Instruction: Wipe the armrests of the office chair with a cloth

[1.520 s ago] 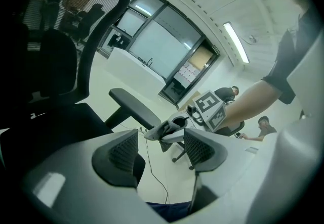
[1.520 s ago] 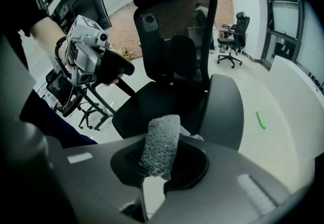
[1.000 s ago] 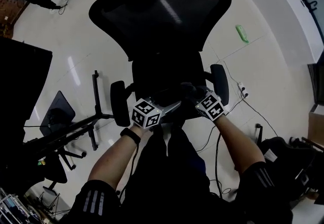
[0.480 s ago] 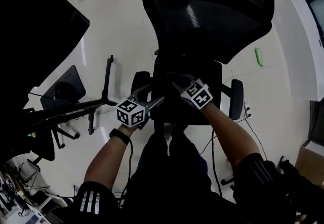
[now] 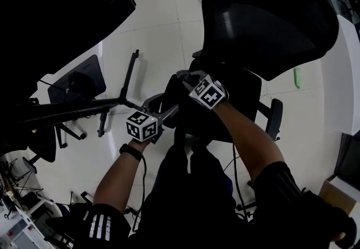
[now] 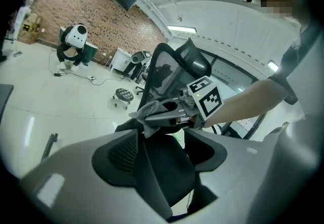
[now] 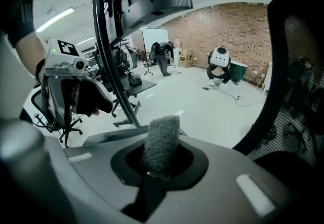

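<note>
Right gripper (image 5: pixel 183 77) has its jaws squeezed on the cloth (image 7: pixel 161 143), a grey fuzzy wad poking up out of the tips. Left gripper (image 5: pixel 171 108) has its jaws apart with nothing pinched as far as I can see, just black chair showing through the gap.

I'm standing over the office chair (image 5: pixel 270 23) from the front. The bit that matters is that the cloth sits over the chair's side that's on my left, right by what I take to be the near armrest (image 5: pixel 170 91). It's black on black there, so I can't tell if the cloth is touching it. That armrest runs front to back, so away from me, and my guess is the wipe has to go along that line, not across.

The other armrest (image 5: pixel 275 118) is well apart on my right. Funny thing is the empty left gripper is closest to the near one, tips nearly meeting the cloth.
</note>
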`<state>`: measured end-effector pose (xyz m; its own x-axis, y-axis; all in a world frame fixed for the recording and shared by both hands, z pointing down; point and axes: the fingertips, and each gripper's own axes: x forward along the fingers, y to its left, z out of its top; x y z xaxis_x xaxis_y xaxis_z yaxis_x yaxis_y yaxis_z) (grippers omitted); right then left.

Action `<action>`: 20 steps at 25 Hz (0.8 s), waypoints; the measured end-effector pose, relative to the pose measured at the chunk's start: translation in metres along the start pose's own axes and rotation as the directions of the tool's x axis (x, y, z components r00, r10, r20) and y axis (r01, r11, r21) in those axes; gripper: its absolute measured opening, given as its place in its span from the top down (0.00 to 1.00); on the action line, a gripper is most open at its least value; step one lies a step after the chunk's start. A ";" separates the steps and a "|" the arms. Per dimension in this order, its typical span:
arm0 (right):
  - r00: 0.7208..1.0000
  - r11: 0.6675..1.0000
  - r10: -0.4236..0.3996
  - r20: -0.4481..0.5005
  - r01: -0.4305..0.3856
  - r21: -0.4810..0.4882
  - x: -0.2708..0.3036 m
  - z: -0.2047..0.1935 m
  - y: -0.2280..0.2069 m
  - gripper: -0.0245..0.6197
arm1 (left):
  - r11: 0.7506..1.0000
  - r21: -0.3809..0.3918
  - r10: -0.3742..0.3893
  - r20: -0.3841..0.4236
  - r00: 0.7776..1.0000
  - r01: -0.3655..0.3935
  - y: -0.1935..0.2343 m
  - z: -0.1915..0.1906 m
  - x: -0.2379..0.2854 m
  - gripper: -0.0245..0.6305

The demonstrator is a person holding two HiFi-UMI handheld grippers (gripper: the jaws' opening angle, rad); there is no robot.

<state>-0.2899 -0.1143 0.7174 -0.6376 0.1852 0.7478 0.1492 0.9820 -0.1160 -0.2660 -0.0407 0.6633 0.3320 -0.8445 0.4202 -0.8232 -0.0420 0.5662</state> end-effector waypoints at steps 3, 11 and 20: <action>1.000 1.000 -0.002 -0.031 0.002 0.004 0.022 0.000 0.001 0.90 | 1.000 -0.013 0.020 0.005 1.000 -0.020 0.013 -0.006 -0.011 0.49; 0.997 0.999 0.001 -0.078 0.003 0.046 0.050 -0.007 0.014 0.90 | 0.998 -0.045 0.034 0.013 0.999 -0.033 0.029 -0.019 -0.031 0.49; 0.994 0.998 0.054 -0.092 -0.057 -0.031 0.057 -0.008 0.070 0.90 | 0.997 -0.060 0.050 0.014 0.999 -0.049 0.035 -0.028 -0.055 0.49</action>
<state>-0.3098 -0.0353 0.7566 -0.5567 0.2336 0.7972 0.2084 0.9682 -0.1382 -0.3002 0.0193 0.6802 0.2842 -0.8528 0.4382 -0.8092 0.0318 0.5867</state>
